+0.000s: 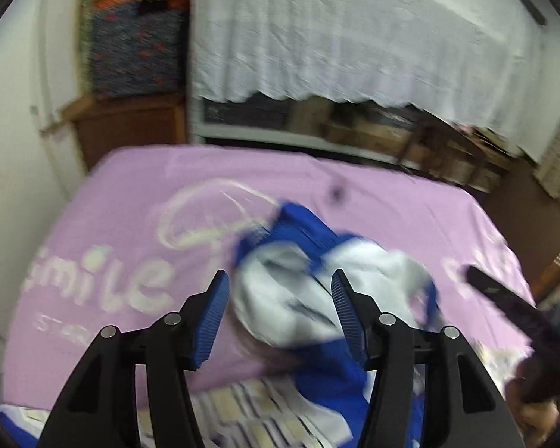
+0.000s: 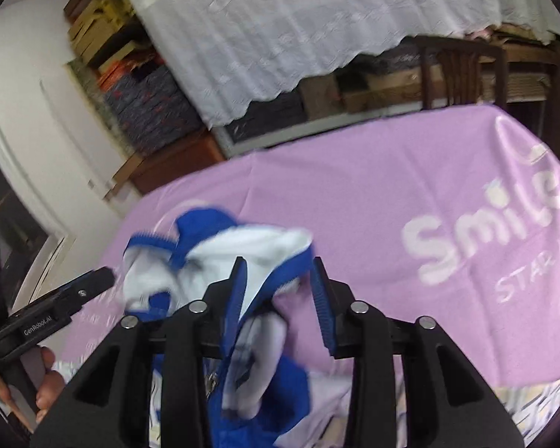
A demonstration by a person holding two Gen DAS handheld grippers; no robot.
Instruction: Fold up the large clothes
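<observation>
A blue and white zip jacket [image 1: 291, 298] lies bunched up on the pink "Smile" sheet [image 1: 130, 205] near its front edge. My left gripper [image 1: 280, 274] hovers just over the bunch, jaws wide apart and not pressing it; the picture is blurred. In the right wrist view the jacket [image 2: 212, 261] rises in a heap ahead. Its blue zip edge runs down between the fingers of my right gripper [image 2: 279, 261], against the left finger, with pink sheet [image 2: 354, 186] showing in the gap. The left gripper [image 2: 74, 295] and a hand [image 2: 44, 373] show at the left.
Beyond the bed hangs a white lace cloth [image 1: 336, 37] over stacked boxes [image 1: 373, 134]. A wooden chair [image 2: 463, 71] stands at the back right. A wooden cabinet [image 1: 130, 127] and folded blankets [image 1: 138, 48] sit at the back left. Striped bedding [image 1: 242, 410] shows under the sheet's near edge.
</observation>
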